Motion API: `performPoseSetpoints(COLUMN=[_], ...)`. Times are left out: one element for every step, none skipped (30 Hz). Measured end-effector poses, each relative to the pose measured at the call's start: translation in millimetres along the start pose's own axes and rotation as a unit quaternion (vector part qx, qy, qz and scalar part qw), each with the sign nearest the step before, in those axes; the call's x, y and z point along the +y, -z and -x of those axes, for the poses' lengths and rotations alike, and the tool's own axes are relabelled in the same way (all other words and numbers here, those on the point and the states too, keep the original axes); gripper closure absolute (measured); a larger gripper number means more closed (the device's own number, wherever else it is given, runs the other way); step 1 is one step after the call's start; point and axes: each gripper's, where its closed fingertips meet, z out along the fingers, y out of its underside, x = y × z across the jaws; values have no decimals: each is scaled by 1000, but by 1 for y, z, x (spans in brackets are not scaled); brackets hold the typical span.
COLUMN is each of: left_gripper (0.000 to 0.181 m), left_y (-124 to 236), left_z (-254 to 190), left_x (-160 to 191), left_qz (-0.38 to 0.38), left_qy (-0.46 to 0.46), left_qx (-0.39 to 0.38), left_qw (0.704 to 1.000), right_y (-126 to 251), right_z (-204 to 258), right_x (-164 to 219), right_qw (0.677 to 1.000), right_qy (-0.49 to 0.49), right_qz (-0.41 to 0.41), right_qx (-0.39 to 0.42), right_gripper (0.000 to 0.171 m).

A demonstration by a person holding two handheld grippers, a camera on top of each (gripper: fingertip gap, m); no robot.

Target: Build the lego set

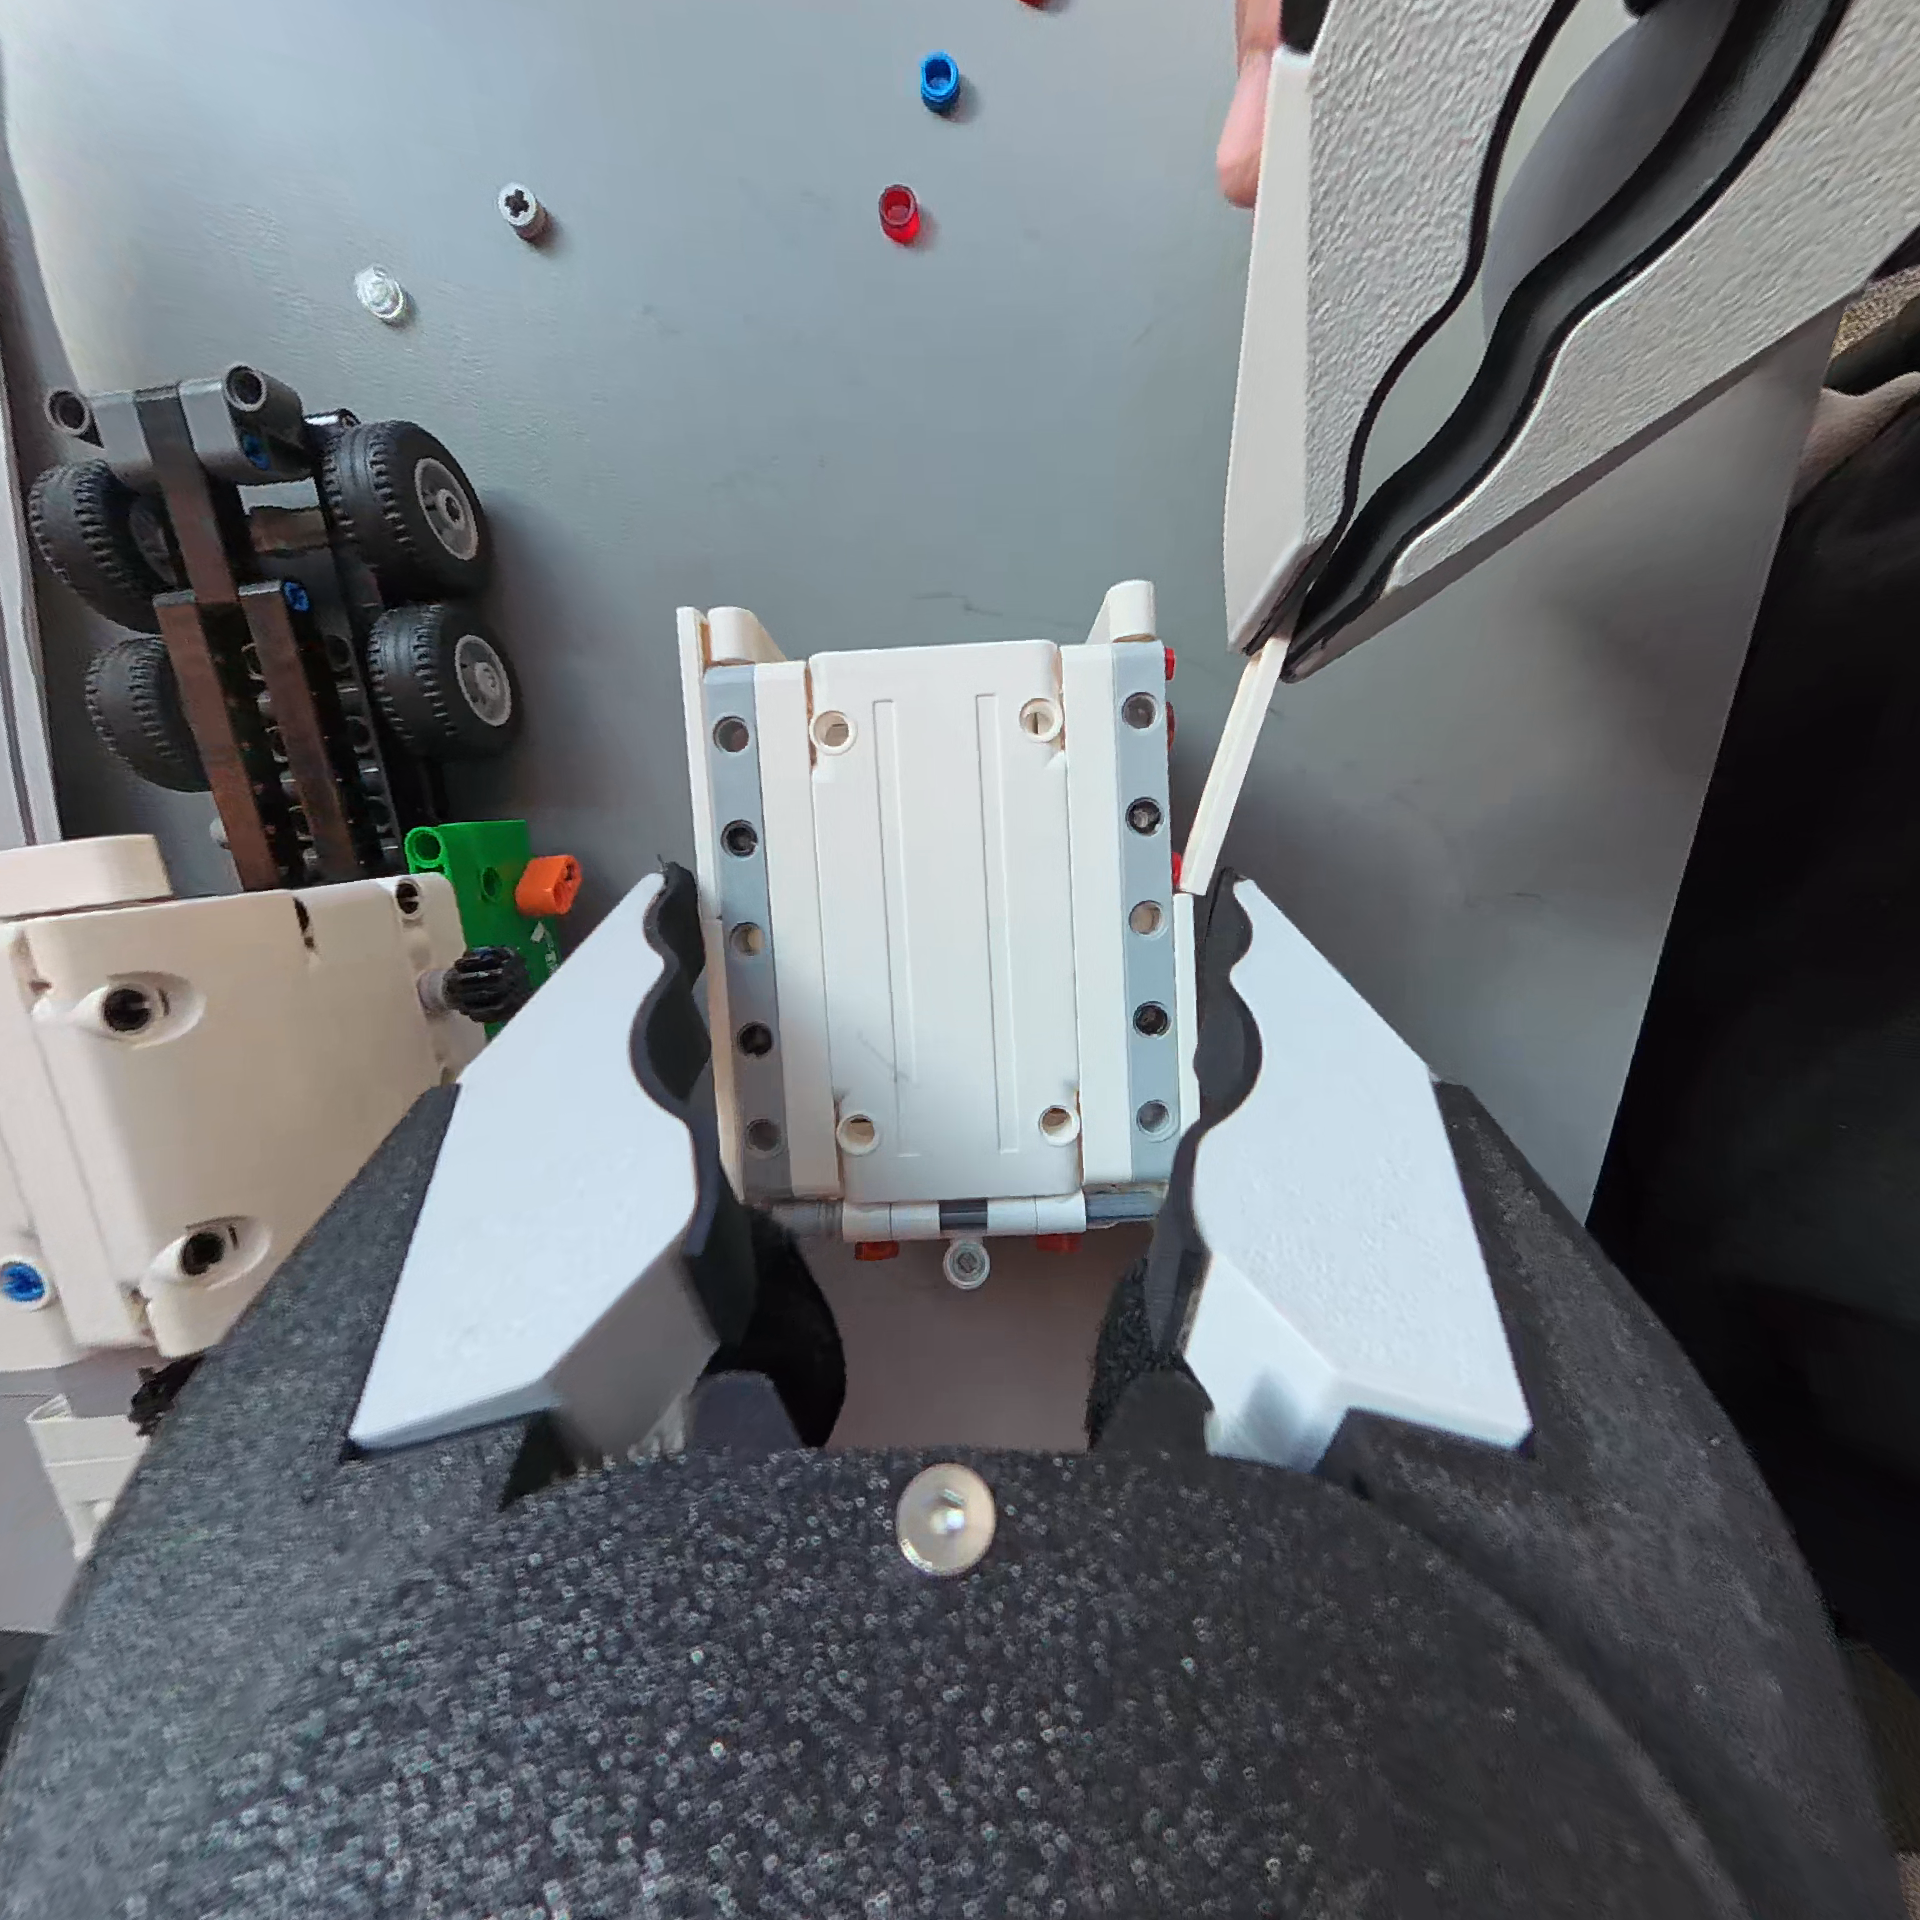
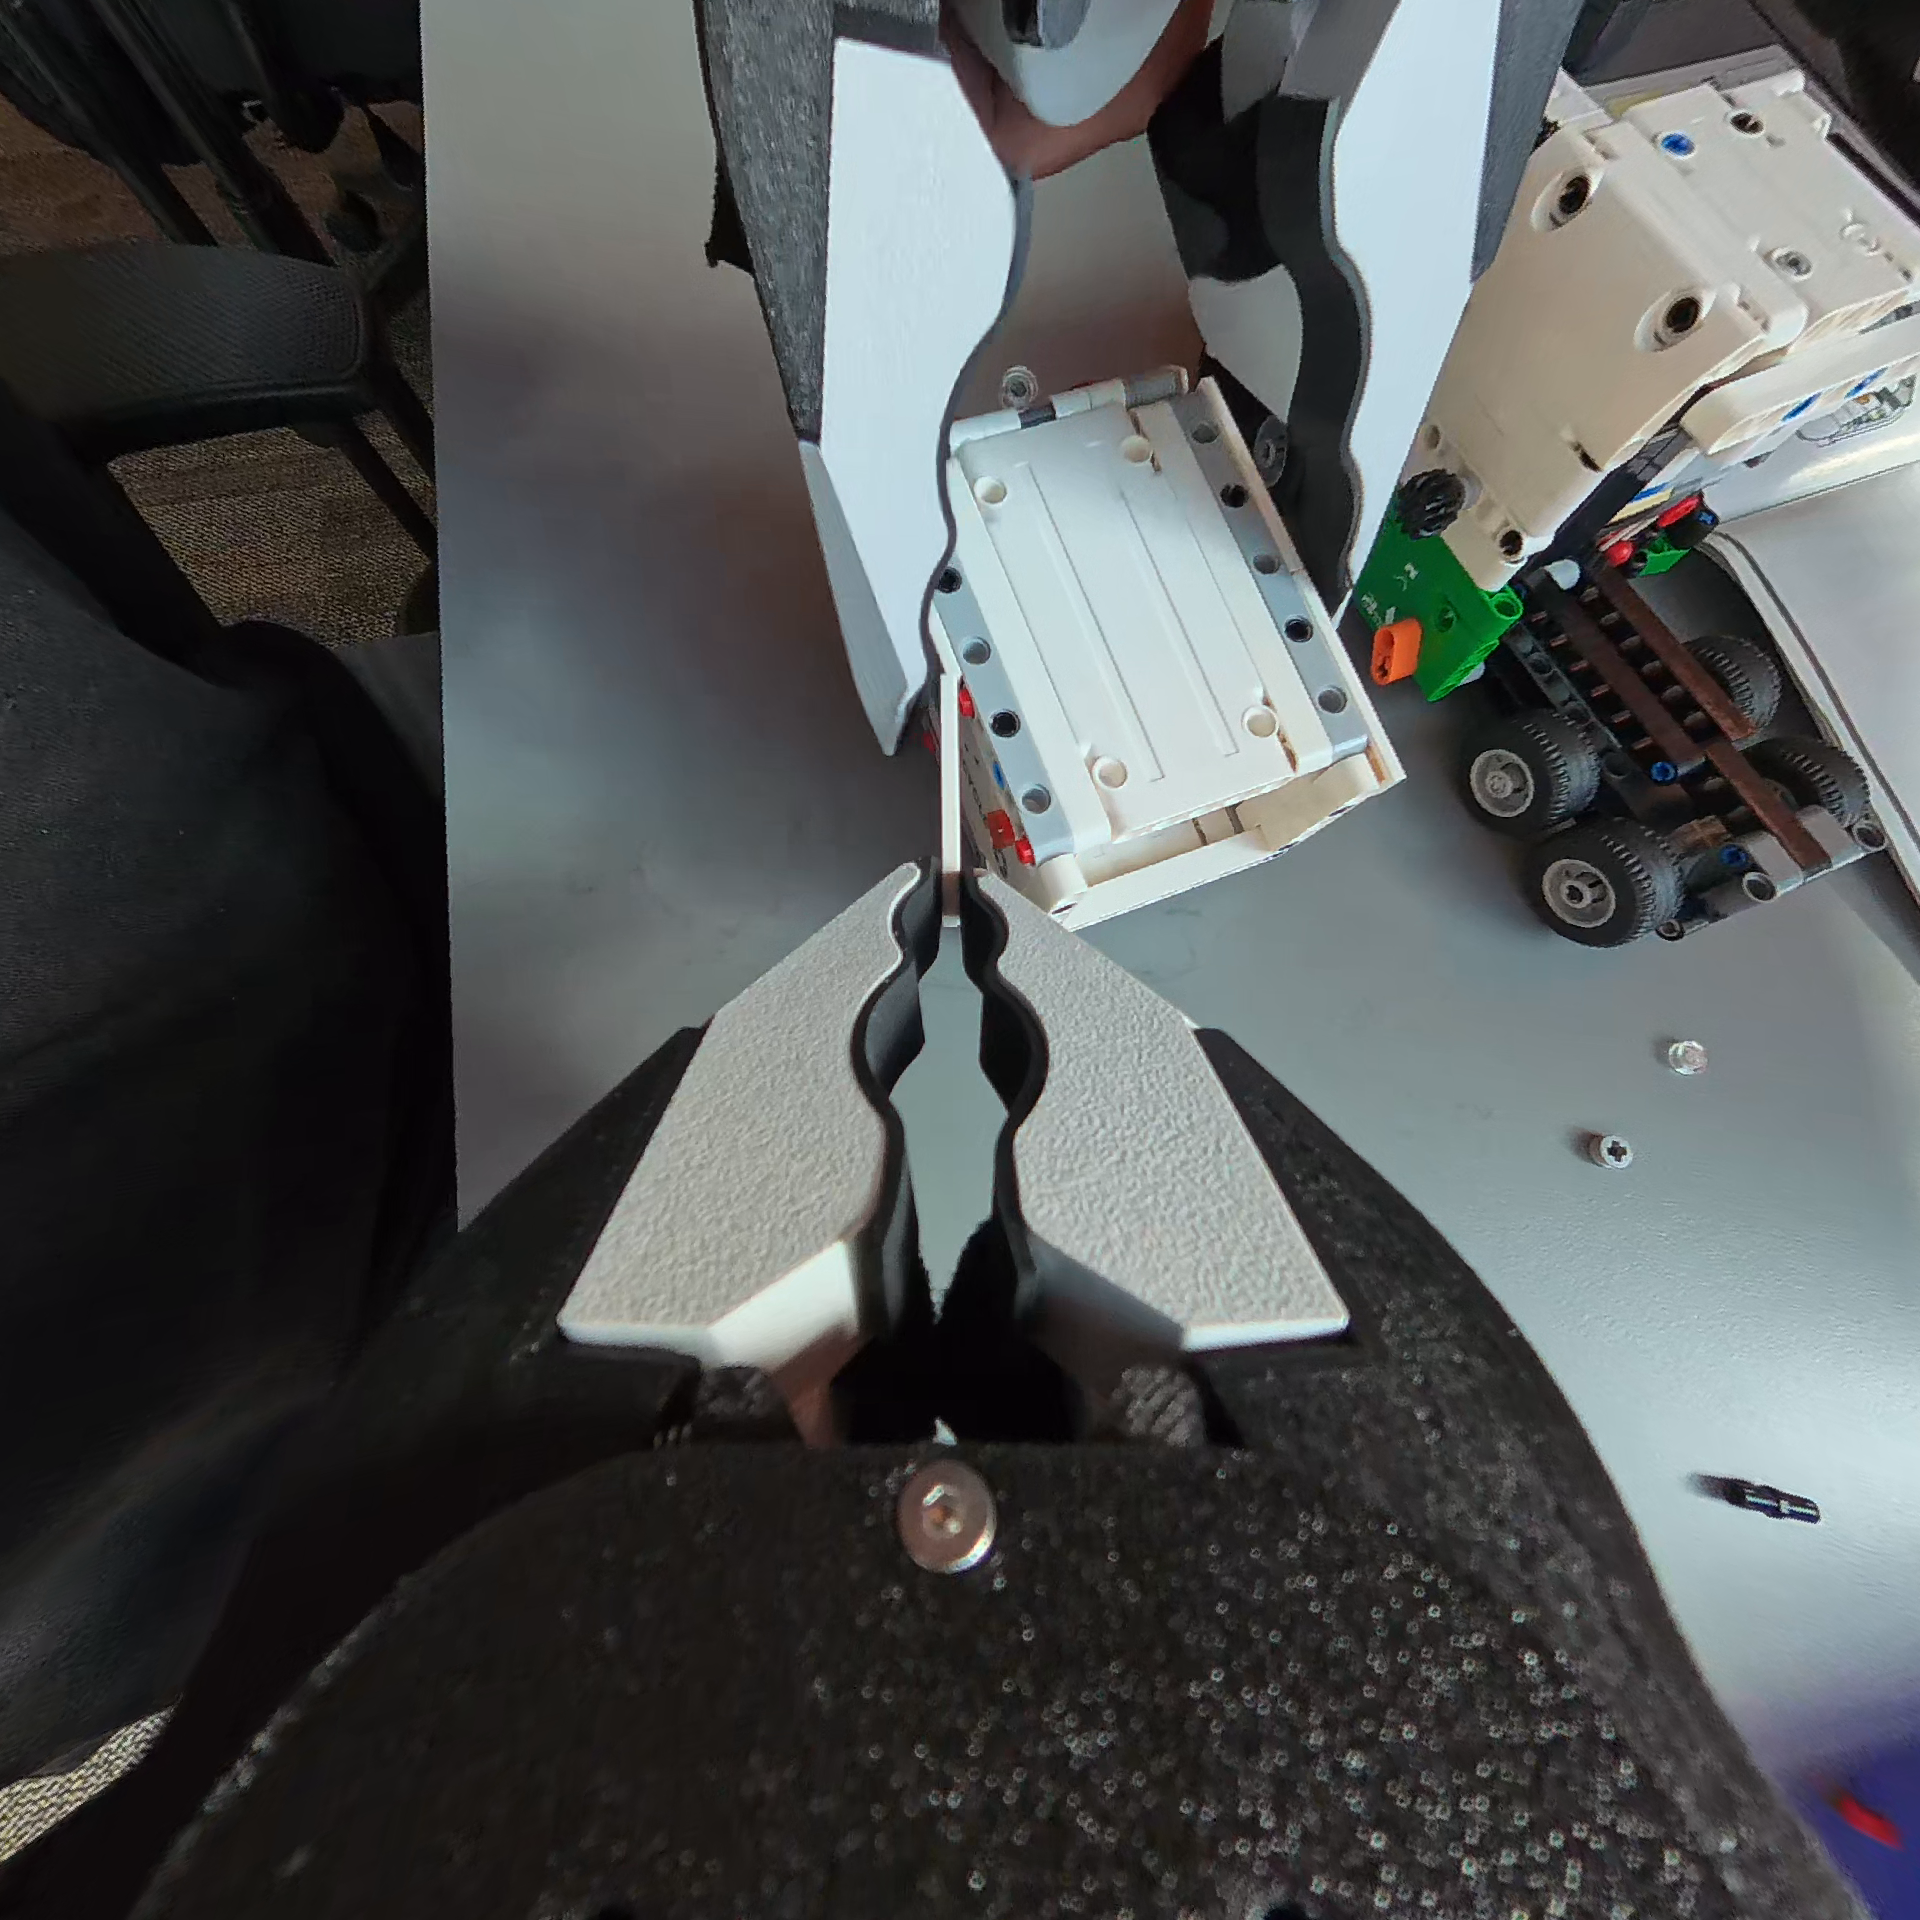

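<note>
White box: my left gripper (image 1: pixel 940 977) clamps the boxy white brick assembly with grey holed side beams (image 1: pixel 940 914), held above the grey tabletop (image 1: pixel 727 416).
Flat piece: my right gripper (image 2: pixel 951 894) pinches a thin white flat tile (image 2: pixel 951 790) narrowly, edge against the assembly's right side.
Left of it: a black wheeled chassis (image 1: pixel 281 623).

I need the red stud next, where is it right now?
In the left wrist view, the red stud lies loose on the grey table, beyond the white box, just below the blue stud.
</note>
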Motion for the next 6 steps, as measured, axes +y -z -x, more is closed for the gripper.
performPoseSetpoints(left_gripper=[87, 87, 87, 87, 87, 87], left_y=[-1, -2, -3, -4, -4, -4], left_z=[0, 0, 0, 0, 1, 1], left_x=[1, 1, 1, 0, 0, 0], left_qz=[2, 3, 4, 4, 4, 5], left_qy=[-1, 1, 4, 7, 9, 11], left_qx=[1, 4, 7, 10, 12, 13], left_qw=[1000, 1000, 1000, 1000, 1000, 1000], right_y=[0, 0, 0, 0, 0, 0], right_z=[0, 0, -1, -1, -2, -2], right_x=[0, 0, 0, 1, 1, 1], right_qw=[1000, 1000, 1000, 1000, 1000, 1000], right_qy=[0, -1, -1, -1, -2, -3], right_qz=[0, 1, 2, 4, 4, 3], right_qx=[-1, -2, -1, -1, -2, -2], right_gripper=[169, 169, 169, 169, 169, 169])
